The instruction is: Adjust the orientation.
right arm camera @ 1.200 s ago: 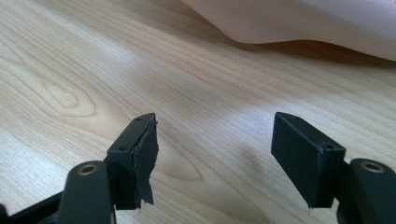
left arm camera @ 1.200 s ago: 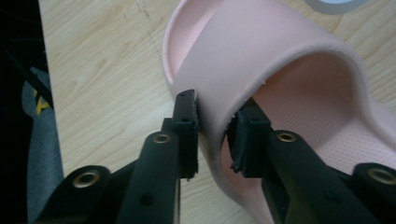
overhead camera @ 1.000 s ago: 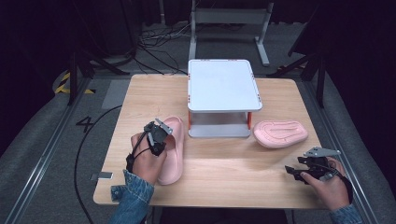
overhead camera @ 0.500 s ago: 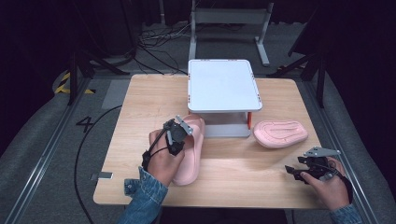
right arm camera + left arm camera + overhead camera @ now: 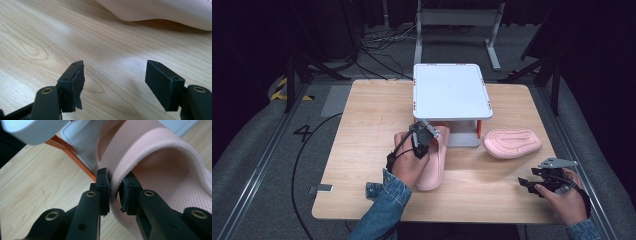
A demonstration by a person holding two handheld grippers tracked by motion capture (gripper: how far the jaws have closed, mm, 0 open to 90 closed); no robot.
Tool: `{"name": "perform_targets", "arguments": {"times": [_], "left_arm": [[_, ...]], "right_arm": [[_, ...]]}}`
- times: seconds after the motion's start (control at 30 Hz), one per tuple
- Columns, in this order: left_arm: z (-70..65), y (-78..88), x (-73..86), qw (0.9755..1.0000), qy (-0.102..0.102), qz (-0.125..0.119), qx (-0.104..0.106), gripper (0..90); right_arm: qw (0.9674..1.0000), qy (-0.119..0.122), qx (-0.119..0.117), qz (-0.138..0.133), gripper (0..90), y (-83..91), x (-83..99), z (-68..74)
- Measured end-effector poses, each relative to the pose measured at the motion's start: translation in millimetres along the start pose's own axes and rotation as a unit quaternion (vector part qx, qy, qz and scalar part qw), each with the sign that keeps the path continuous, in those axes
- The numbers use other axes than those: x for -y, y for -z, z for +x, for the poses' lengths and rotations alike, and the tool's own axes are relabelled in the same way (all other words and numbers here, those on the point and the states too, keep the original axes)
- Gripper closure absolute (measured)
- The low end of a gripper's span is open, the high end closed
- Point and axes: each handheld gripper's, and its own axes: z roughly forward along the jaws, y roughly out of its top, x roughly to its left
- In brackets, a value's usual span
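The pink slipper (image 5: 434, 162) lies on the wooden table (image 5: 362, 135) just in front of the white rack, its toe end pointing toward the space under the shelf. The left gripper (image 5: 422, 140) has its jaws pinching the slipper's strap (image 5: 140, 152); in the left gripper view one pad sits outside the band and the other inside it, with the dimpled footbed (image 5: 170, 187) showing to the right. The left hand (image 5: 409, 167), in a denim sleeve (image 5: 382, 205), rests over the slipper's near half.

At the near right corner of the table the right gripper (image 5: 532, 182) hovers low above bare wood, held in the right hand (image 5: 564, 200). Its jaws are spread wide with nothing between them, as the right gripper view shows plainly, wood grain visible in the gap.

Farther back on the right, a second pink slipper (image 5: 512, 142) lies sole up beside the rack, well apart from the first. The white rack (image 5: 451, 92) stands at the table's middle on orange legs (image 5: 72, 152), and one leg rises just beside the held strap, close to the path under the shelf. Beyond the table, cables (image 5: 382, 42) trail across the dark floor.
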Motion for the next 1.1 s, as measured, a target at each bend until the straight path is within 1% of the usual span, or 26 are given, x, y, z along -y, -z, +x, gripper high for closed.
{"name": "perform_targets", "arguments": {"times": [0.1, 0.13, 0.23, 0.27, 0.3, 0.33, 0.37, 0.4, 0.43, 0.47, 0.5, 0.57, 0.6, 0.63, 0.73, 0.77, 0.87, 0.93, 0.97, 1.03, 1.1], "left_arm": [[-3.1, -9.7, -2.2, 0.9999, -0.001, 0.008, -0.011, 78.2], [-3.1, -9.7, -2.2, 0.9999, -0.001, 0.008, -0.011, 78.2], [-5.1, -17.7, -2.5, 0.9995, 0.004, 0.015, -0.029, 77.8], [-8.1, -21.3, -2.0, 0.9986, 0.005, 0.021, -0.047, 77.7], [-9.4, -22.8, -1.9, 0.9983, 0.004, 0.022, -0.054, 77.6], [-11.0, -24.2, -1.7, 0.9982, 0.006, 0.023, -0.055, 77.2], [-13.5, -25.5, -1.6, 0.9979, 0.007, 0.022, -0.060, 76.5], [-13.5, -25.5, -1.6, 0.9979, 0.007, 0.022, -0.060, 76.3], [-16.6, -25.8, -2.5, 0.9978, 0.002, 0.025, -0.061, 75.8], [-16.6, -25.8, -2.5, 0.9978, 0.002, 0.025, -0.061, 74.3], [-18.9, -27.4, -2.1, 0.9987, 0.001, 0.027, -0.043, 71.0], [-19.8, -26.8, -0.9, 0.9991, 0.009, 0.029, -0.030, 64.1], [-19.8, -26.8, -0.9, 0.9991, 0.009, 0.029, -0.030, 60.1], [-18.5, -26.0, -0.5, 0.9993, 0.013, 0.030, -0.020, 60.1], [-14.4, -21.3, 0.8, 0.9994, 0.024, 0.026, 0.001, 47.8], [-12.3, -16.0, 2.1, 0.9993, 0.030, 0.021, 0.012, 42.8], [-7.5, -5.6, 4.2, 0.9989, 0.035, 0.019, 0.025, 37.2], [-2.8, 4.2, 7.0, 0.9982, 0.039, 0.018, 0.042, 35.5], [-0.3, 10.3, 9.9, 0.9976, 0.043, 0.019, 0.051, 35.2], [2.3, 17.6, 15.6, 0.9970, 0.046, 0.017, 0.060, 33.5], [4.0, 24.3, 26.2, 0.9963, 0.046, 0.021, 0.070, 32.5]], "right_arm": [[1.0000, 0.000, -0.001, 0.000, 32.7, -0.1, 0.0, 0.1], [1.0000, 0.000, -0.001, 0.000, 32.7, -0.1, 0.0, 0.1], [1.0000, 0.000, -0.002, 0.004, 32.8, -0.7, 0.4, -0.3], [1.0000, 0.000, -0.002, 0.004, 32.8, -0.8, 0.6, -0.4], [1.0000, 0.000, -0.002, 0.004, 32.7, -0.9, 0.7, -0.5], [1.0000, 0.000, -0.002, 0.004, 32.8, -1.0, 0.8, -0.6], [1.0000, 0.000, -0.002, 0.004, 32.8, -1.0, 0.7, -0.6], [1.0000, 0.000, -0.003, 0.004, 32.7, -0.9, 0.7, -0.4], [1.0000, 0.000, -0.003, 0.004, 32.7, -0.9, 0.6, -0.3], [1.0000, 0.000, -0.003, 0.004, 32.7, -0.9, 0.6, -0.3], [1.0000, 0.000, -0.004, 0.004, 32.8, -0.9, 0.7, 0.0], [1.0000, 0.001, -0.004, 0.005, 32.7, -0.9, 0.8, -0.3], [1.0000, 0.001, -0.004, 0.005, 32.7, -0.9, 0.8, -0.3], [1.0000, 0.000, -0.004, 0.005, 32.7, -0.8, 0.8, -0.4], [1.0000, 0.000, -0.004, 0.004, 32.7, -0.5, 0.7, -0.1], [1.0000, 0.000, -0.004, 0.005, 32.7, -0.5, 0.7, -0.1], [1.0000, 0.000, -0.004, 0.004, 32.7, -0.5, 0.5, -0.2], [1.0000, 0.000, -0.004, 0.005, 32.7, -0.8, 0.6, -0.1], [1.0000, 0.000, -0.004, 0.006, 32.7, -1.0, 0.8, 0.1], [1.0000, 0.001, -0.004, 0.005, 32.7, -0.7, 0.9, 0.4], [1.0000, 0.000, -0.004, 0.004, 32.7, 0.1, 1.0, 0.3]]}}
